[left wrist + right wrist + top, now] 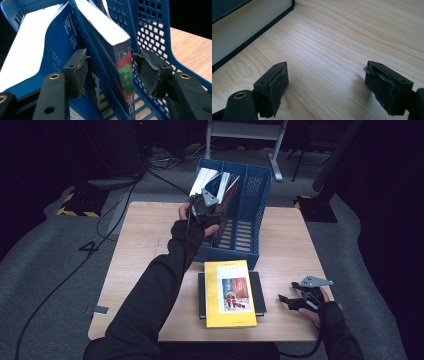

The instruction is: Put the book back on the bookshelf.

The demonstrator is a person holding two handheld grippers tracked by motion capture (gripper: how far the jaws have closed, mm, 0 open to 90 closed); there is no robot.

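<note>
A dark-spined book (123,72) with green characters stands upright in the blue file rack's (150,27) middle compartment.

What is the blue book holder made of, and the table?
The blue file rack looks like hard moulded plastic: its walls are a grid of small holes with a slight sheen. The table shows pale wood grain, matte; it may be laminate rather than solid wood.

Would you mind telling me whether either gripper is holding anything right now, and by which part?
Nothing is held. The left gripper straddles the dark book in the blue rack, pads apart from it. The right gripper is open over the table.
</note>
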